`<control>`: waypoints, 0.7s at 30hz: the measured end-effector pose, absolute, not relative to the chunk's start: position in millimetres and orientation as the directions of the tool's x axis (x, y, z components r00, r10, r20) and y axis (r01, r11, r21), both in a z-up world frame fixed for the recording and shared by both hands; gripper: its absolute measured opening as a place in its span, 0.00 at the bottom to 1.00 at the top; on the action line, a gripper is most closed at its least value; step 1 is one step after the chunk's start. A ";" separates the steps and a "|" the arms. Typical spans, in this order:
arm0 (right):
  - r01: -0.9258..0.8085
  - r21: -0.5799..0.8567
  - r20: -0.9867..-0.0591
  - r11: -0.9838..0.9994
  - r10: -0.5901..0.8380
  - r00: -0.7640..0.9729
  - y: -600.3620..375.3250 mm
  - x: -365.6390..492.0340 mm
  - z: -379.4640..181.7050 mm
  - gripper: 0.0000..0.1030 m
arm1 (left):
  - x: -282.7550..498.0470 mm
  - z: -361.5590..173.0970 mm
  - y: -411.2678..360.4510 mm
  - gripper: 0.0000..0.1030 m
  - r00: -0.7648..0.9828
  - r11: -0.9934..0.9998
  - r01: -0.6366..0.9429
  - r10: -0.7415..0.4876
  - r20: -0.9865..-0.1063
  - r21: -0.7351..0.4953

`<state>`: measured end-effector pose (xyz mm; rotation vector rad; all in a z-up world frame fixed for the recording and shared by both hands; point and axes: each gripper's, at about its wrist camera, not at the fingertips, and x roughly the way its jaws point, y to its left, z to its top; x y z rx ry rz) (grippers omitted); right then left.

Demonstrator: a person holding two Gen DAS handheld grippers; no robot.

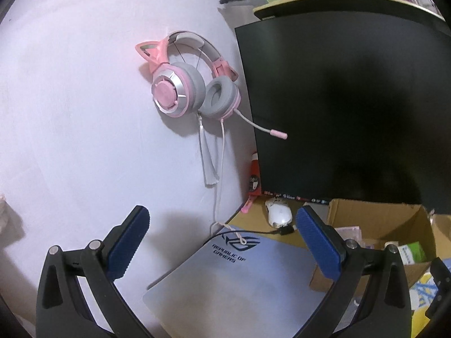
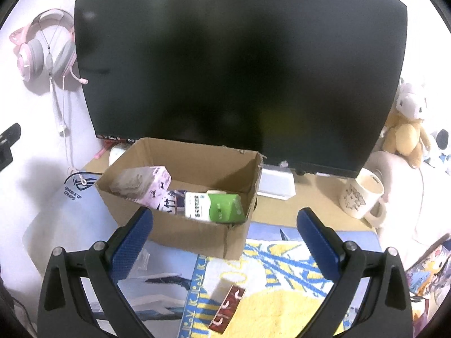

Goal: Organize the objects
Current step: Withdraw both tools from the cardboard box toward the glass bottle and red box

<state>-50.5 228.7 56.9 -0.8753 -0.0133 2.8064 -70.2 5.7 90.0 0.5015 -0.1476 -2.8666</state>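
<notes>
Cartons lie gathered in the cardboard box [image 2: 180, 225] for tidying, while both the left gripper [image 1: 222, 239] and right gripper [image 2: 225, 236] hover wide open, empty.

left tongs [image 1: 222, 242], right tongs [image 2: 225, 242]; black arms, blue ribbed pads, silver pins

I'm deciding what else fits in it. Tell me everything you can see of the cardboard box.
The box is plain brown corrugated cardboard, open-topped, with a torn edge at its right corner. It sits upright on the desk in front of the dark monitor, its front edge over a blue and yellow mat. Inside lie a pink packet leaning on the left wall, a green and white carton and a printed item partly hidden between them. Neither claw touches it.
</notes>
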 end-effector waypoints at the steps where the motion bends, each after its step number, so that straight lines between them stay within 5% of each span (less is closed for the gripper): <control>1: -0.187 -0.065 -0.559 -0.980 0.191 -0.807 226.9 -48.5 56.4 1.00 | -69.8 88.2 6.1 1.00 -0.914 -0.970 0.200 -0.235 -0.330 0.136; 9: -0.174 -0.027 -0.537 -0.984 0.161 -0.828 218.0 -37.1 38.6 1.00 | -70.2 57.5 12.4 1.00 -0.899 -0.995 0.062 -0.089 -0.428 0.077; 21: -0.201 -0.028 -0.584 -0.979 0.179 -0.792 219.7 -42.1 8.4 1.00 | -74.2 35.2 11.1 1.00 -0.867 -0.999 0.010 -0.026 -0.497 0.034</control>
